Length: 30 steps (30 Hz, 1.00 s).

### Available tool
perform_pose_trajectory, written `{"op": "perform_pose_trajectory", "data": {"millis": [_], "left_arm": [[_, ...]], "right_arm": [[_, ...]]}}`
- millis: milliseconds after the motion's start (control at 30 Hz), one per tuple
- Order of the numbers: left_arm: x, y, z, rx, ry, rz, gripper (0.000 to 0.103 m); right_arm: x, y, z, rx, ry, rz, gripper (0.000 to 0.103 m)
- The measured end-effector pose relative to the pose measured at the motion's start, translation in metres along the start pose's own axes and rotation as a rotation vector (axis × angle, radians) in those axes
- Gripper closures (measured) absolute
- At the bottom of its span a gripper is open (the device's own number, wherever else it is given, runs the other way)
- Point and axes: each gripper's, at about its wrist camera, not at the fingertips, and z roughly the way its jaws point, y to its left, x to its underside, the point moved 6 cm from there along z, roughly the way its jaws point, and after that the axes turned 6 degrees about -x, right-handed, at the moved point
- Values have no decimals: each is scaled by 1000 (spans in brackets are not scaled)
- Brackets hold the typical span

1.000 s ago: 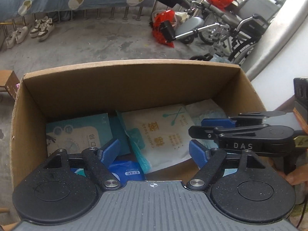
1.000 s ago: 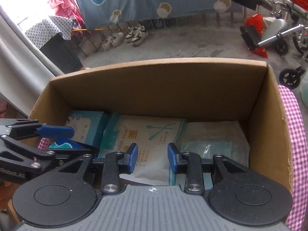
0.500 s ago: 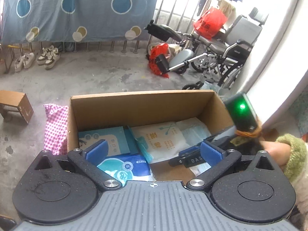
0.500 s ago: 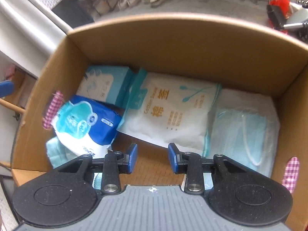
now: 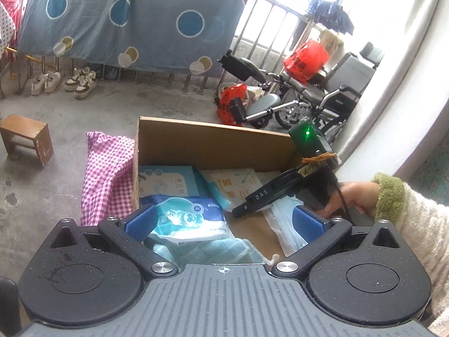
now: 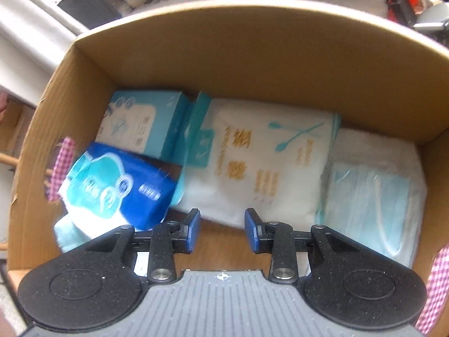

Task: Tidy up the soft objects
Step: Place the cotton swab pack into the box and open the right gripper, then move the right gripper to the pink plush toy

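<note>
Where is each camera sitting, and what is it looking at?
Left wrist view: sits on the left claw, back from the cardboard box, facing it and the balcony floor; shows its open fingers, the right claw and a hand.
Right wrist view: sits on the right claw, looking steeply down into the box; shows only its own fingers.
Both show the box and blue tissue pack.

Both wrist views overlook the cardboard box (image 5: 213, 146).

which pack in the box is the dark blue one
The tissue pack at the box's left side: dark blue and teal wrapper, lying on a light blue cloth. The other packs are pale teal or white.
</note>
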Motion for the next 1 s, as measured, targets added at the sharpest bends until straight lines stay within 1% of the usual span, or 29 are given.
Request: {"op": "perform_pose_trajectory", "data": {"millis": [133, 200, 267, 333, 433, 500, 567, 667, 767, 900, 1000], "left_arm": [[11, 8, -8, -13, -17, -15, 1], [17, 11, -10, -18, -20, -31, 1], [21, 13, -10, -11, -11, -53, 1], [27, 15, -9, 1, 1, -69, 1], [36, 17, -11, -10, 6, -73, 1], [40, 18, -15, -15, 6, -78, 1], [44, 17, -20, -5, 8, -85, 1], [52, 12, -27, 28, 12, -85, 1], [60, 1, -32, 50, 24, -71, 1], [72, -17, -37, 84, 49, -33, 1], [85, -36, -37, 130, 85, 5, 1]], "right_arm": [[16, 9, 1, -71, 85, 5, 64], [23, 12, 7, -55, 116, -10, 63], [19, 14, 7, -34, 98, -13, 63], [11, 14, 7, -32, 77, 6, 63], [2, 13, 8, -24, 68, 24, 63], [3, 14, 7, -27, 67, 33, 63], [7, 18, -1, -35, 58, 31, 60], [17, 25, -29, -63, 3, 39, 60], [38, 37, -73, -124, -86, 36, 60], [82, 50, -136, -197, -220, 27, 60], [126, 57, -173, -247, -320, 42, 60]]}}
